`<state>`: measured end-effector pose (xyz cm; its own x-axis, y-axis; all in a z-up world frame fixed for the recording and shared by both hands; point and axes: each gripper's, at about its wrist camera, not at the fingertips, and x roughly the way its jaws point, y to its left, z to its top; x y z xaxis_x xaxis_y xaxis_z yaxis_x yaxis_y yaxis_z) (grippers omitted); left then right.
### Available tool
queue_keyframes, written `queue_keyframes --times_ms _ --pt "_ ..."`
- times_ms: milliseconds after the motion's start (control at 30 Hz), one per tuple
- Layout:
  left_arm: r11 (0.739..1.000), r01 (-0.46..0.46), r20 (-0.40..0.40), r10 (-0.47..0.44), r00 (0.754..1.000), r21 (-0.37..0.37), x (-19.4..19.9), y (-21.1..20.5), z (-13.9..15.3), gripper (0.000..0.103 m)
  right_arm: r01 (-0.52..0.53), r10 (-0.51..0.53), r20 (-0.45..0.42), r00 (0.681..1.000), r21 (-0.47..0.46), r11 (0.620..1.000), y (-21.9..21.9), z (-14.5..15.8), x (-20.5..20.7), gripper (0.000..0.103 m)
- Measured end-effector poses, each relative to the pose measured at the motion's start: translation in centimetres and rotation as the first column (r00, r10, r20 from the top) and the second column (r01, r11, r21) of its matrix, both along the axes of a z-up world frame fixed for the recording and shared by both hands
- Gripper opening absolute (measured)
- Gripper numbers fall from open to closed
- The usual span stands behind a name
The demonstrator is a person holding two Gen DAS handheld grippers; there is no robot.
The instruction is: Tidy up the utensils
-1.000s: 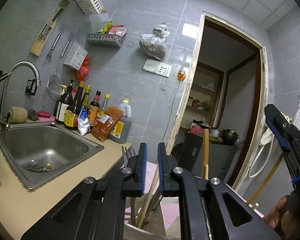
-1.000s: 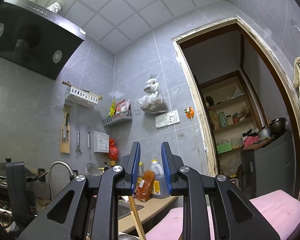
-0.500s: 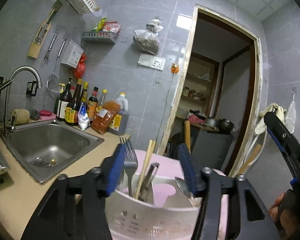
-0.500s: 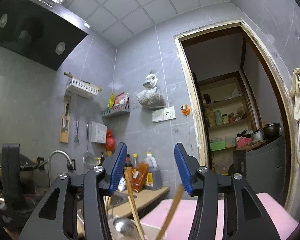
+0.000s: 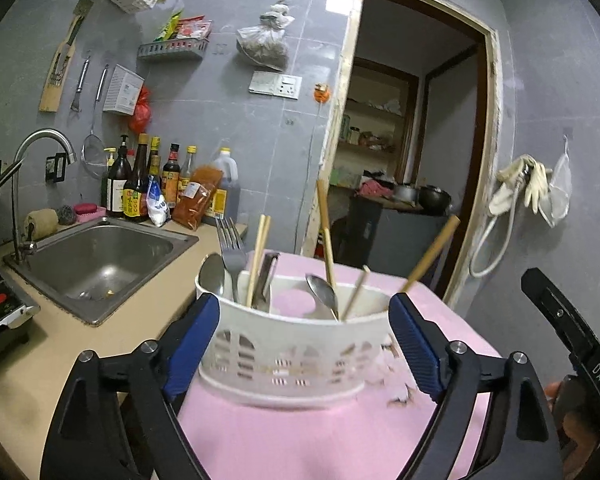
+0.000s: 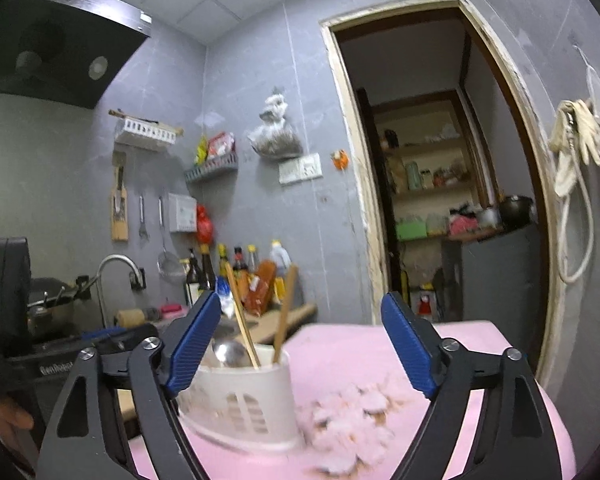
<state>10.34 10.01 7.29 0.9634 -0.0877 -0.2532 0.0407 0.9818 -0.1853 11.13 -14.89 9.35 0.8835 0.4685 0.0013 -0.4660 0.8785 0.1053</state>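
Both our claws have just been opening, left claw (image 5: 304, 344) and right claw (image 6: 300, 348) now wide, empty, releasing the white slotted plastic utensil holder (image 5: 288, 356) on the pink table (image 5: 300, 436).

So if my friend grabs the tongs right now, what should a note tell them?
Left tongs: open, nothing held; they have just been opening, and the white holder sits between them, untouched as far as I can see.
Right tongs: open, empty, also just been opening; the holder is by the left finger.
Things: the holder stands on the pink mat. Inside are a fork, two spoons, chopsticks and a wooden handle.
Done: the utensils I can see stand in the holder.
Left: look for strays; none show here.
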Motion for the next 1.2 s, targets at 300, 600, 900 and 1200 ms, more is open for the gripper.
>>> queue_keyframes --times_ms 300,600,900,1200 --pt "0.998 0.006 -0.024 -0.004 1.0 0.069 -2.7 -1.8 -1.8 0.086 0.092 -0.098 -0.081 0.992 -0.065 0.994 -3.1 -1.5 -3.4 0.103" --pt "0.995 0.022 -0.025 -0.02 0.999 0.099 -5.8 -3.2 -4.0 0.086 0.195 -0.206 -0.093 0.974 -0.117 0.974 -4.5 -3.0 -7.3 0.103" --pt "0.996 0.035 -0.052 -0.031 0.998 0.08 -8.2 -3.4 -6.3 0.086 0.259 -0.274 -0.078 0.959 -0.162 0.952 -4.6 -4.2 -10.0 0.103" --pt "0.997 0.021 -0.052 -0.017 0.998 0.071 -9.4 -3.2 -6.9 0.086 0.265 -0.283 -0.092 0.955 -0.173 0.949 -4.5 -4.7 -10.9 0.103"
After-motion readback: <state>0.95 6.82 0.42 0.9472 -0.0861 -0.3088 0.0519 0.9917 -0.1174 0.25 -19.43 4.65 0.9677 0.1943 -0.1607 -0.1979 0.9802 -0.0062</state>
